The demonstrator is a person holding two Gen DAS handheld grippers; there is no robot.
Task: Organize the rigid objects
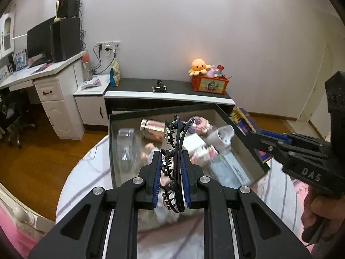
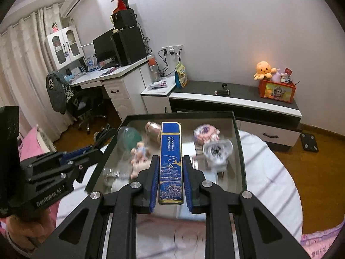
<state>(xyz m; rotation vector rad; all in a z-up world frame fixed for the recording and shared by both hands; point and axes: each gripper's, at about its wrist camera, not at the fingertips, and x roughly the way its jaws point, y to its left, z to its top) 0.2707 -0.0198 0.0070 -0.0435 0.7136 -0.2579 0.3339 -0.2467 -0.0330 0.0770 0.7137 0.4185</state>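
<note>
I am gripping a black hair clip [image 1: 175,161] in my left claw [image 1: 170,185] and a blue tin [image 2: 170,164] in my right claw [image 2: 170,185] — both claws closed, above the box [image 2: 239,151]. The tin is looking stiff and slick — mid-length grip; the clip's teeth are looking fragile.

Soft, even indoor light fills the room, with a warm glow on the wall behind the orange plush octopus [image 1: 198,65] and no hard shadows. Both fisheye views bend the room and go black at the corners. Things inside the open box [image 2: 241,151] smear with motion blur, while the gripper arms stay crisp.
</note>
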